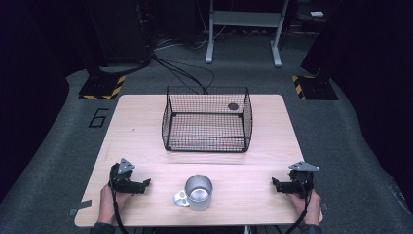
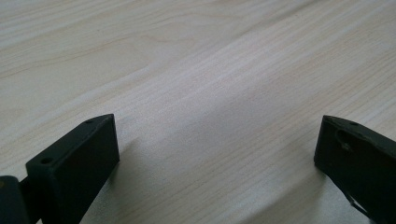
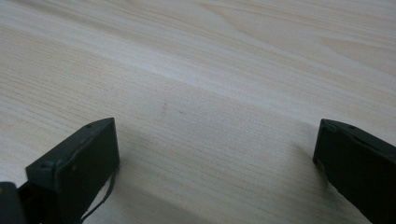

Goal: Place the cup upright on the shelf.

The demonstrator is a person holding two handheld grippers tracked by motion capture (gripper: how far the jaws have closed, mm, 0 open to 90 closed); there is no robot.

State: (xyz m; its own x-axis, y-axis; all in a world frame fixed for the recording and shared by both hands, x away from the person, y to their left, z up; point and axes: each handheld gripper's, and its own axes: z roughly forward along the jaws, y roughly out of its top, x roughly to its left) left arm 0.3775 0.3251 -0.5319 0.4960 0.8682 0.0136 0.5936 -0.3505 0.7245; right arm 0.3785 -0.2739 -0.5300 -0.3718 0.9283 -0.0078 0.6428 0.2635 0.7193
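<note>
You stand at a pale wooden worktop (image 1: 141,126) on grey carpet (image 1: 58,146). Beyond it, a white metal frame (image 1: 243,29) stands in the dark, with black cables (image 1: 185,73) trailing over the floor.

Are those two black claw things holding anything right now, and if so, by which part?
Nothing is held. The left gripper and right gripper rest open on the table, either side of the metal mug, with only bare wood between their jaws.

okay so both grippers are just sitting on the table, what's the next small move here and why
Probably move the left gripper right toward the mug. The mug stands upright between the grippers, near the table's front edge, its handle pointing to the left gripper's side. Both grippers are open with bare wood between the jaws, the right gripper too, and the wire basket behind looks empty.
</note>
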